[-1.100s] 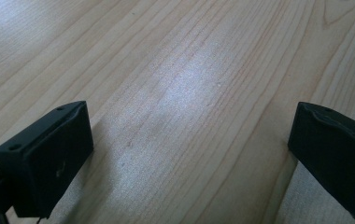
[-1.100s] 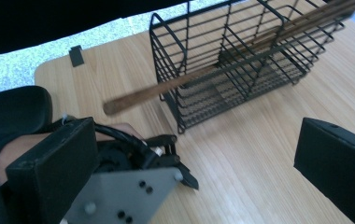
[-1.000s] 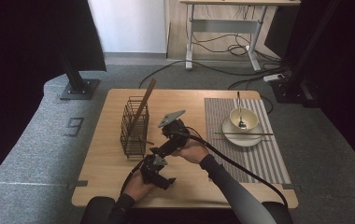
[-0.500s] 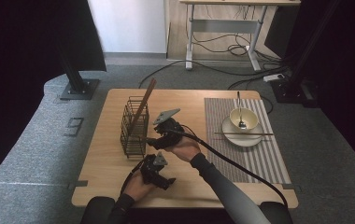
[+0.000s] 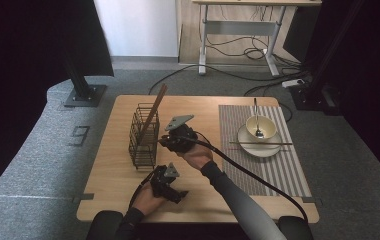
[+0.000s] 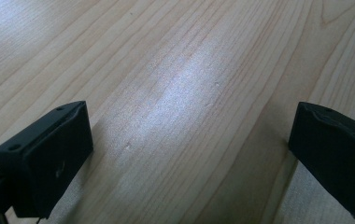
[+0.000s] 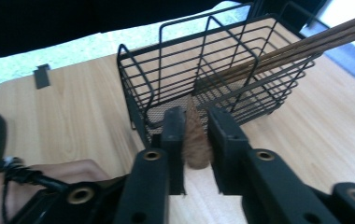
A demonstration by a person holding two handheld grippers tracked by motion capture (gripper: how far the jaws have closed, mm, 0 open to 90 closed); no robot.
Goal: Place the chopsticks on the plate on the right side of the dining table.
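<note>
We see the right hand-held gripper [image 7: 195, 135], whose jaws have just been closing, clamped on the end of a brown wooden utensil [image 7: 197, 140]. The utensil's long axis runs from the jaws into the black wire basket [image 5: 143, 135] and slants up and away, its far end [image 5: 162, 90] above the rim. The left hand-held gripper [image 5: 164, 180] rests low on the counter [image 5: 203, 195], jaws apart.
</note>
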